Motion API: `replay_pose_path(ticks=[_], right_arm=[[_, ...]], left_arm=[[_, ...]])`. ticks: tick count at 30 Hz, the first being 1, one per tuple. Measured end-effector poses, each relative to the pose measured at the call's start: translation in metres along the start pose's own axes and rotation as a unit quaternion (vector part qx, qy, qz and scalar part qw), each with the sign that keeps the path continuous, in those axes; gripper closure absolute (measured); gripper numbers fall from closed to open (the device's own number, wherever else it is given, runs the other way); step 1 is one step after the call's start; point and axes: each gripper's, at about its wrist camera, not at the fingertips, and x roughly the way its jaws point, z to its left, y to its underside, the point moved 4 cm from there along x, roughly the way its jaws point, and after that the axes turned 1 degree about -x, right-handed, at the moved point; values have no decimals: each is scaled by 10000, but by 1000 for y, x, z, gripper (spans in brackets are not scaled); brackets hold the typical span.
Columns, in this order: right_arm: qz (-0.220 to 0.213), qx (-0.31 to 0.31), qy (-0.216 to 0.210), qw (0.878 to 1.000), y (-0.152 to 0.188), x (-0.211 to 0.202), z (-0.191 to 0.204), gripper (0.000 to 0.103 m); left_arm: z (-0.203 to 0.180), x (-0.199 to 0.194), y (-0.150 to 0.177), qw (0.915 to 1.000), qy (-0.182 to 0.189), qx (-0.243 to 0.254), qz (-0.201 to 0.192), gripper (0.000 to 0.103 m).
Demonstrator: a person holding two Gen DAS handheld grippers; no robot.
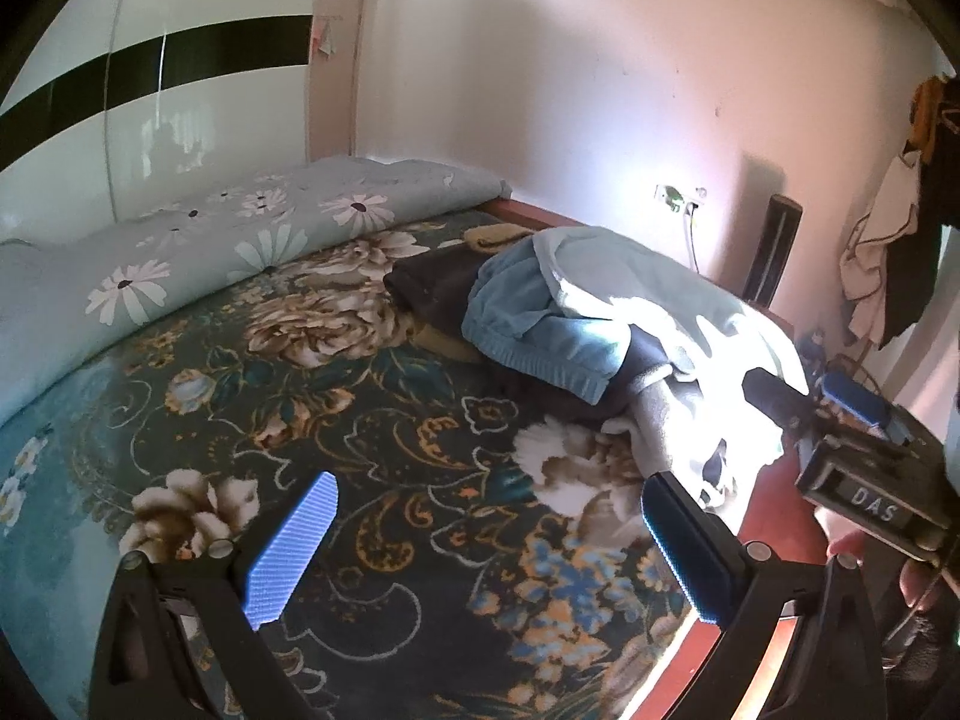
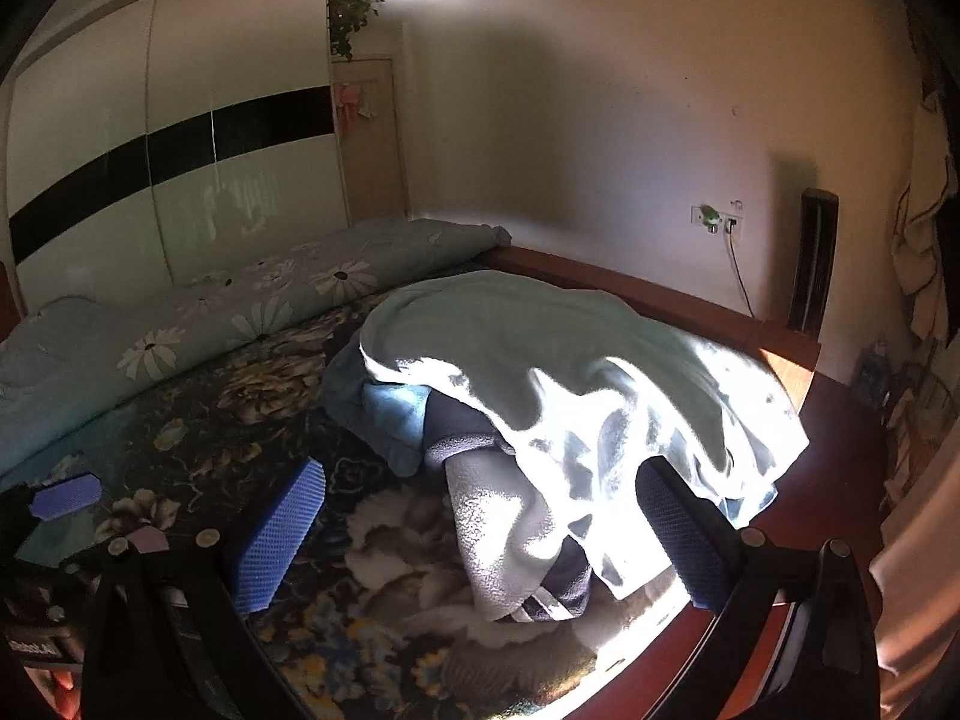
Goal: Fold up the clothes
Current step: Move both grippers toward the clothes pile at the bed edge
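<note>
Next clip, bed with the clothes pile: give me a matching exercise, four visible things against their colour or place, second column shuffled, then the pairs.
Things:
1. pale mint garment
2. blue garment
3. rolled daisy quilt
4. dark brown folded garment

Descriptions:
A. along the far side of the bed by the wardrobe
B. draped over the top of the pile, partly in sunlight
C. ribbed hem, lying under the mint one
D. beyond the pile, flat on the floral blanket

Pairs: 1-B, 2-C, 3-A, 4-D
</note>
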Motion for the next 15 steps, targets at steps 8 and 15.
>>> replay_pose_path(ticks=[8,15], right_arm=[[186,-74,-183,9996,7,11,6,0],[259,-144,-23,9996,10,14,0,0]], left_arm=[[6,3,1,9999,27,-49,86,0],[10,6,5,10000,-5,-33,70,0]])
